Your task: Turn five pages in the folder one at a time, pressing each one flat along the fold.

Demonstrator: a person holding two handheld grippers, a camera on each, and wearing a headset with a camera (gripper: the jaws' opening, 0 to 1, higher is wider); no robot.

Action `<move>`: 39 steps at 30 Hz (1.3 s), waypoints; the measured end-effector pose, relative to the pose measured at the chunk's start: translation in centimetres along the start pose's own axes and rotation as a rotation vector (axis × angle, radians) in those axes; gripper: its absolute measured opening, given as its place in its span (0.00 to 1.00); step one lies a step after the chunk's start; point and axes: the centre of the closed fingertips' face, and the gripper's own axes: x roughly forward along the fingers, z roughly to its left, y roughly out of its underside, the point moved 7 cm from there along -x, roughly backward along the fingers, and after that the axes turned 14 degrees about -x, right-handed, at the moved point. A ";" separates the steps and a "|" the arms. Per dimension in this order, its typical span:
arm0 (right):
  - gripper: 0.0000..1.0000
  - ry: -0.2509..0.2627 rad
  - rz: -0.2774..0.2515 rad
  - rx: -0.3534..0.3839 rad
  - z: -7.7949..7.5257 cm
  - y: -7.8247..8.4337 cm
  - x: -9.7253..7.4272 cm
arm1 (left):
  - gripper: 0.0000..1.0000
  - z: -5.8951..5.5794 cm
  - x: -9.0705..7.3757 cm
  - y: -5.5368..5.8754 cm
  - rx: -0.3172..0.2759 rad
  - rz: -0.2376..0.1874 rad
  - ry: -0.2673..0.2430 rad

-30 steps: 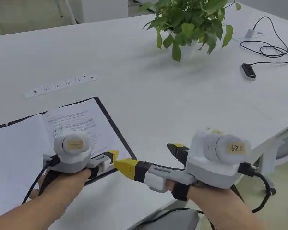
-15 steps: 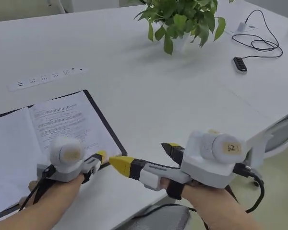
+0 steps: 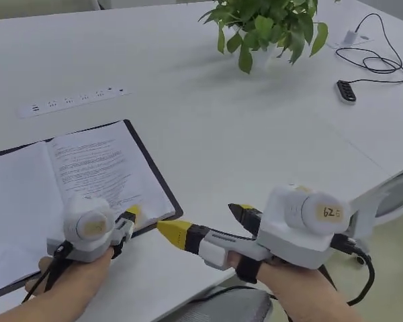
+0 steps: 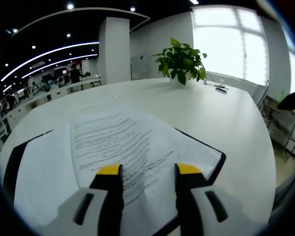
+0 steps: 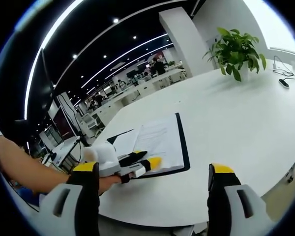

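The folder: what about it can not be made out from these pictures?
- Printed text on the right page: too small in the head view, blurred in the left gripper view.
- Left part of the folder: cut off by the head view's left edge.
- Page's near edge: hidden behind the left gripper in the head view, so contact cannot be told.

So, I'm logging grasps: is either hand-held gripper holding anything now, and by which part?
Nothing is held. The left hand-held gripper has its jaws apart over the printed page; the right hand-held gripper is open too, with nothing between its jaws.
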 end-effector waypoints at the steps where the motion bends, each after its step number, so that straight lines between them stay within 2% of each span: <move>1: 0.91 0.000 0.004 -0.002 0.0 0.1 0.0 | 0.40 -0.1 0.0 0.0 -0.002 -0.004 0.005; 7: 0.90 -0.003 0.020 0.001 -0.2 0.3 0.3 | 0.32 0.2 0.0 0.0 -0.017 -0.020 -0.005; 9: 0.90 -0.001 0.020 -0.002 -0.3 0.3 0.3 | 0.25 0.7 -0.2 0.0 -0.046 -0.024 -0.030; 11: 0.90 -0.001 0.023 0.001 -0.4 0.3 0.4 | 0.22 0.7 -0.1 -0.1 -0.041 -0.024 -0.025; 13: 0.90 -0.003 0.026 0.000 -0.5 0.4 0.7 | 0.21 0.7 -0.2 -0.1 -0.035 -0.022 -0.022; 19: 0.86 -0.025 0.044 -0.006 -0.6 0.1 2.0 | 0.19 0.9 -0.2 -0.2 -0.084 -0.021 -0.023; 23: 0.82 -0.081 0.056 0.007 0.3 -0.4 4.1 | 0.18 1.0 -0.2 -0.3 -0.105 -0.021 -0.021; 24: 0.82 -0.098 0.068 0.006 0.5 -0.4 4.5 | 0.18 1.0 -0.2 -0.2 -0.104 -0.021 -0.021; 25: 0.81 -0.120 0.107 -0.011 0.7 -0.3 5.0 | 0.18 1.0 -0.2 -0.2 -0.109 -0.023 -0.021; 26: 0.79 -0.130 0.112 -0.015 0.7 -0.4 5.5 | 0.18 1.0 -0.2 -0.2 -0.111 -0.024 -0.021; 28: 0.74 -0.173 0.143 0.033 1.0 -0.2 6.6 | 0.18 1.0 -0.2 -0.2 -0.107 -0.025 -0.020; 29: 0.70 -0.183 0.151 0.100 1.1 0.0 7.4 | 0.18 1.0 -0.2 -0.2 -0.108 -0.026 -0.021; 31: 0.65 -0.189 0.155 0.187 1.1 0.5 8.5 | 0.18 1.0 -0.2 -0.2 -0.104 -0.027 -0.021; 33: 0.60 -0.192 0.152 0.236 1.2 0.9 9.3 | 0.18 1.0 -0.2 -0.2 -0.102 -0.026 -0.021; 35: 0.56 -0.193 0.176 0.253 1.2 1.7 10.1 | 0.18 1.0 -0.2 -0.2 -0.105 -0.026 -0.022; 39: 0.50 -0.199 0.191 0.288 1.4 2.4 11.1 | 0.18 1.0 -0.2 -0.3 -0.103 -0.026 -0.023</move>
